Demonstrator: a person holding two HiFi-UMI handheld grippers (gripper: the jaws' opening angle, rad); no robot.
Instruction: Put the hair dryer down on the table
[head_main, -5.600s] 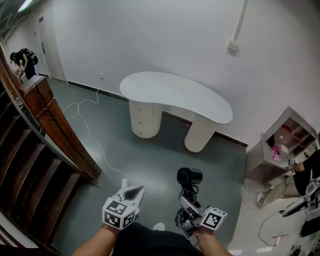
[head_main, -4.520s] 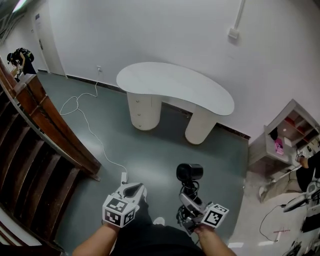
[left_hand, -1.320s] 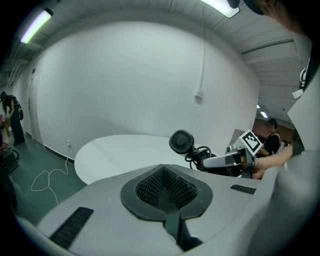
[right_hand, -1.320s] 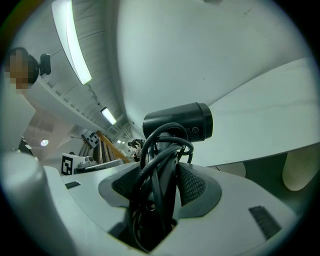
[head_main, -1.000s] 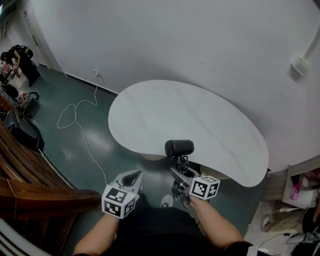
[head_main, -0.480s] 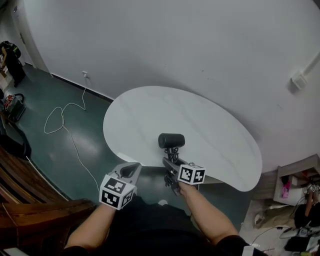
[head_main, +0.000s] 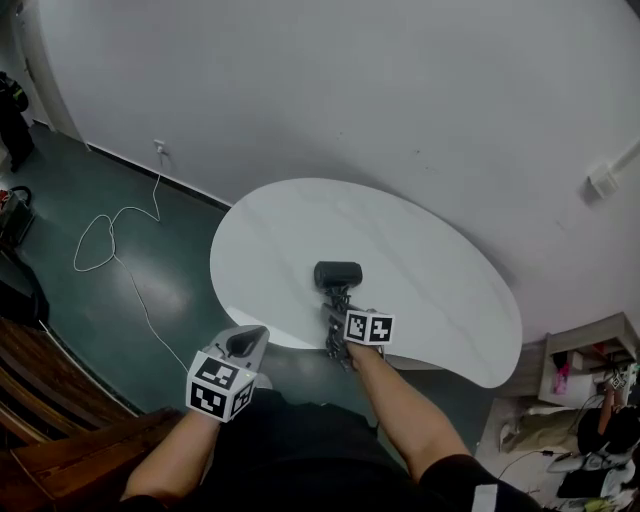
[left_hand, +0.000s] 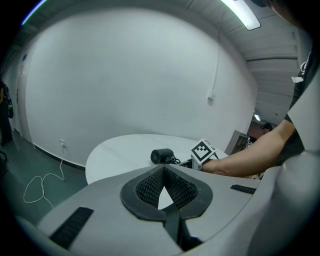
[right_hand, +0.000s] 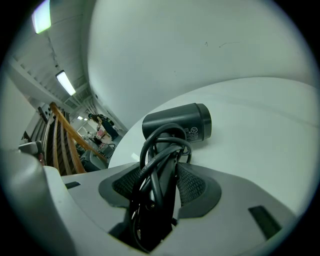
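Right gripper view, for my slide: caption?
Right gripper holding black hair dryer by its cord-wrapped handle over white table.

Matt dark plastic hair dryer (head_main: 338, 274), smooth white table (head_main: 430, 255).

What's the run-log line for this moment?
right gripper: shut on hair dryer handle | hair dryer: over table, contact unclear | left gripper: shut, empty

wall (head_main: 400, 90): white | floor (head_main: 170, 280): dark green, white cable (head_main: 160, 175) | ceiling strip light (left_hand: 240, 12): lit
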